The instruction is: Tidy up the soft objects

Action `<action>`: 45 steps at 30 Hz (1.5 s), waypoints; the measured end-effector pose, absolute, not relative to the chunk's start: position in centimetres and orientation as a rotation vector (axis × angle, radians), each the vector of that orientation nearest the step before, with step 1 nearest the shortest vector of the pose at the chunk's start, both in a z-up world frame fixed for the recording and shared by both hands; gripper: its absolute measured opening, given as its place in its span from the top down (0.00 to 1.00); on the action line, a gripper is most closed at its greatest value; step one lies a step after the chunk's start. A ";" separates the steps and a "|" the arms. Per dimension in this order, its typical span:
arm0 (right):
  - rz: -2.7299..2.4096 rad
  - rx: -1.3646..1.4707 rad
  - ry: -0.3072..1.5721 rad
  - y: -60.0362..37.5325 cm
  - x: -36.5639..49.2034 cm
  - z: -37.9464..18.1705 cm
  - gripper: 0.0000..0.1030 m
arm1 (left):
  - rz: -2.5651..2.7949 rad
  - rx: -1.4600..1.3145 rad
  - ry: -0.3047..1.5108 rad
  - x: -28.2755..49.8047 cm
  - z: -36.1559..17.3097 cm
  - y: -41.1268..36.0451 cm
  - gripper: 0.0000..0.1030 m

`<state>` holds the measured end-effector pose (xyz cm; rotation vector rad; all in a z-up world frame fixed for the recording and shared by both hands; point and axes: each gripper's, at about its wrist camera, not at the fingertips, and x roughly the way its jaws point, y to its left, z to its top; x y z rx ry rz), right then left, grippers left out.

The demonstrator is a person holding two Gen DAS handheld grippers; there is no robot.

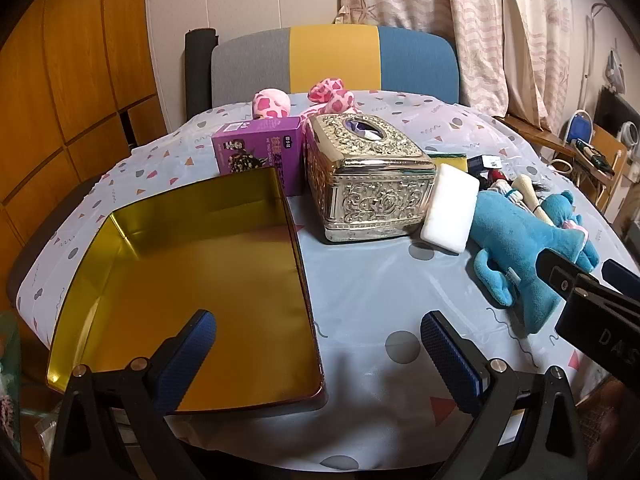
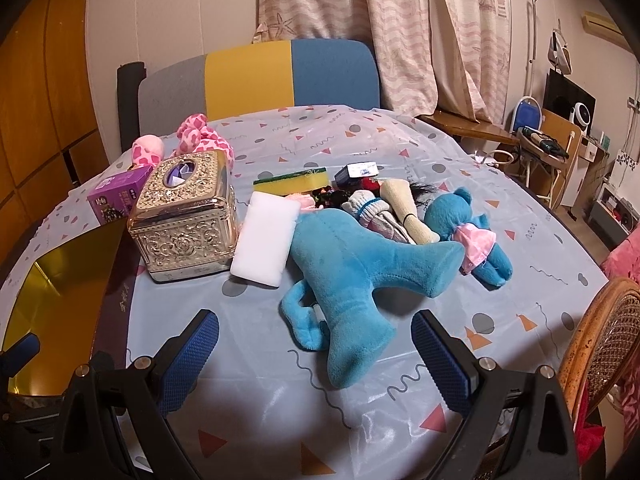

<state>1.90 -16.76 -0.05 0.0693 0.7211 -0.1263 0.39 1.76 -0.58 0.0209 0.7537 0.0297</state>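
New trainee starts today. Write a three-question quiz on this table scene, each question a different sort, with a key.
1. True or false: the gold tin already holds a toy.
2. What leans against the silver tissue box: A) white sponge B) purple box C) small bear
3. Fill in: the plush nearest the right gripper is coloured ____.

Key: 1 false; 2 A; 3 blue.

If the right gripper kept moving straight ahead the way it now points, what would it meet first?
Most likely the large blue plush toy: its lower limb lies on the tablecloth between the open fingers of the right gripper, just ahead. Depth is hard to judge.
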 end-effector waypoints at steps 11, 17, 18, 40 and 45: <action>-0.133 0.069 0.729 -17.1 2.4 -0.3 0.04 | 0.026 0.023 0.763 0.6 -0.7 1.8 0.00; -0.141 0.072 0.723 -17.6 2.6 -0.1 0.04 | 0.027 0.024 0.763 0.6 -0.7 1.8 0.00; -0.142 0.073 0.722 -17.7 2.6 -0.1 0.04 | 0.026 0.025 0.763 0.6 -0.8 1.8 0.00; -0.201 0.206 0.684 -25.5 6.0 2.5 0.04 | -0.102 0.105 0.755 1.4 -0.1 -0.7 0.00; -0.230 0.272 0.689 -28.8 7.4 2.1 0.04 | -0.185 0.131 0.768 1.9 0.0 -2.2 0.00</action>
